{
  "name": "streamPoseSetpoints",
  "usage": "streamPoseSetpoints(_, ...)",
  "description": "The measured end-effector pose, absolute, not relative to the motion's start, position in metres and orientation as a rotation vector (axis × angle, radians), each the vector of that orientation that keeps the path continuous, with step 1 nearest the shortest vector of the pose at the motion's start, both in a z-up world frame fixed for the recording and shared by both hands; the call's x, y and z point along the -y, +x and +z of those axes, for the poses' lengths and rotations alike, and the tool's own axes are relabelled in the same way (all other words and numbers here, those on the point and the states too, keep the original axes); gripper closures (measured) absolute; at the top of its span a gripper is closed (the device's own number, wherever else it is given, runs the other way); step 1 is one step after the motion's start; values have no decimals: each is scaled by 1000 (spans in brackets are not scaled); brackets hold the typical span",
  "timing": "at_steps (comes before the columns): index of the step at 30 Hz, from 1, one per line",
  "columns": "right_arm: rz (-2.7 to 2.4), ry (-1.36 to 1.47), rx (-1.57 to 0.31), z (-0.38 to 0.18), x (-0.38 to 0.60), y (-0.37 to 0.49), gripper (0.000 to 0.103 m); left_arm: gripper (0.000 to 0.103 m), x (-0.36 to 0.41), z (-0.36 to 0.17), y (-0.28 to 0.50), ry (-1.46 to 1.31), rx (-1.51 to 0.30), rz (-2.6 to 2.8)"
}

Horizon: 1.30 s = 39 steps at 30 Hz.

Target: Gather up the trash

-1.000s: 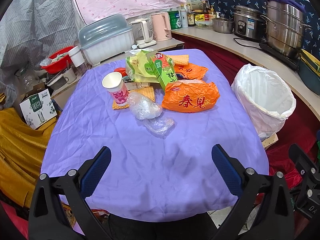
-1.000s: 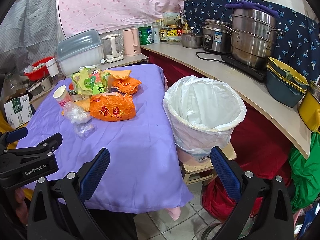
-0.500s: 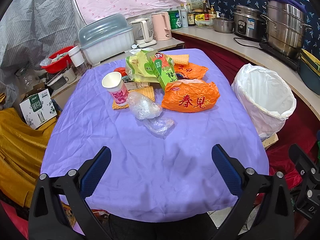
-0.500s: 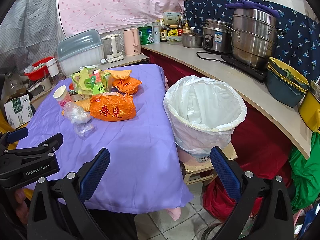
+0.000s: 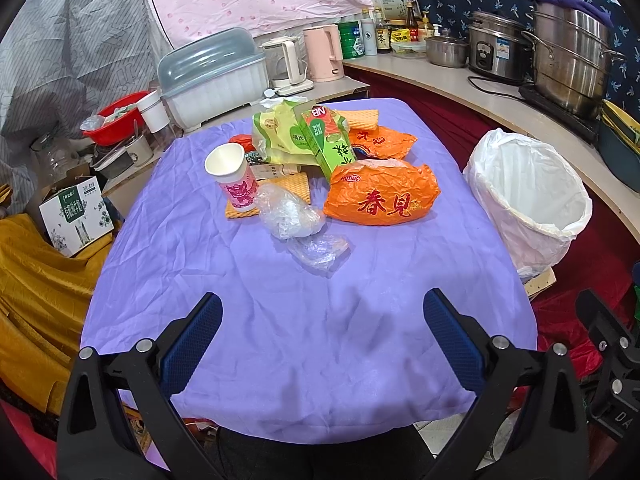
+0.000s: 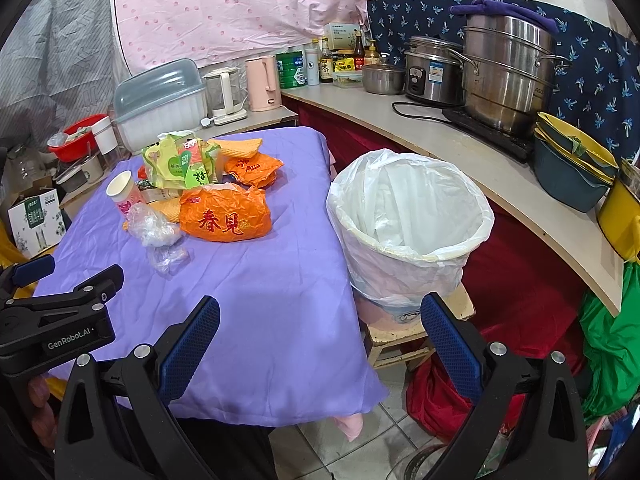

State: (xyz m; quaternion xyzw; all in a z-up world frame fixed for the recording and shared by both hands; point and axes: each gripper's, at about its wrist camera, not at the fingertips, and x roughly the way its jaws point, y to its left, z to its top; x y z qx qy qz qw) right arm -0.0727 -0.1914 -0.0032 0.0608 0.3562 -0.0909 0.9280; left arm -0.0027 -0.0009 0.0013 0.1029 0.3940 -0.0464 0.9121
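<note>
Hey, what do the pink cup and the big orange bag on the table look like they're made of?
The pink cup looks like printed paper: matte white inside, thin rolled rim. The big orange bag looks like thin plastic film: glossy, finely crinkled, catching highlights.

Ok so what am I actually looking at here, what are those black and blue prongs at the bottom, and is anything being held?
There is no robot here. A person carries a hand-held two-finger tool in each hand, each with a camera looking forward along its fingers. The left view shows the left tool, the right view the right tool; both are open and hold nothing.

On the purple tablecloth lies a heap of trash: a pink paper cup, a big orange bag, a green drink carton, a crumpled clear plastic bag and a flat clear wrapper. The lined bin stands beside the table on a small stool, apparently for the trash.
</note>
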Motion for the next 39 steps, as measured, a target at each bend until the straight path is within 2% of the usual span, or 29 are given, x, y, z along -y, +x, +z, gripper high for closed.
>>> streamPoseSetpoints(18,-208,141,-746,-16,199,-56,7,7,-21,-13,25,139,-849,-67)
streamPoseSetpoints(30,-178,150,-782,-39,186,1,7,7,-63,-39,97,-4,-926,-36)
streamPoseSetpoints(39,-139,164,-784,-54,173,65,7,7,-62,-57,156,-34,-935,-34)
